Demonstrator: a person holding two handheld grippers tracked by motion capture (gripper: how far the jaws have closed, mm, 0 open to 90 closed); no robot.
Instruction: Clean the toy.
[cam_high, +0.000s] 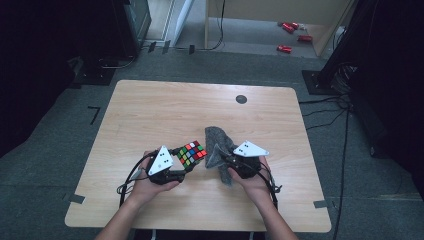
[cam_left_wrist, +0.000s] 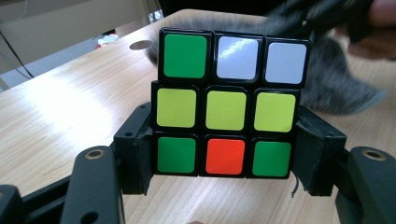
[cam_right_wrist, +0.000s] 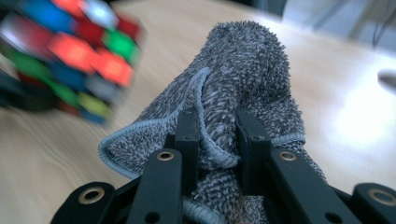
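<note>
- The person's left hand (cam_high: 150, 182) and right hand (cam_high: 255, 182) come in from the bottom edge of the high view, each carrying a black two-jaw gripper with a grey three-cornered plate on top; both are over the near part of the light wooden table (cam_high: 150, 110)
- The left gripper (cam_high: 186, 162) is clenched on a multicoloured plastic puzzle cube with black edges (cam_high: 191, 153); in the left gripper view the pads press on the lowest layer of the cube (cam_left_wrist: 226, 114) from both sides; the face turned to that camera shows green, white, white on top, three yellow-green squares in the middle, and green, red, green below
- The right gripper (cam_right_wrist: 215, 128) grasps a grey terry cloth with a stitched hem (cam_right_wrist: 243, 79); a fold of it is pinched between the two jaws, and the rest bunches up beyond them
- In the high view the cloth (cam_high: 217, 145) sits just beside the cube, to its right; whether they touch I cannot tell
- A small dark round disc (cam_high: 241, 99) sits in the tabletop near the far edge, well apart from both grippers
- No containers stand on the table; red items (cam_high: 290, 30) lie on the floor beyond it, too small to identify
</note>
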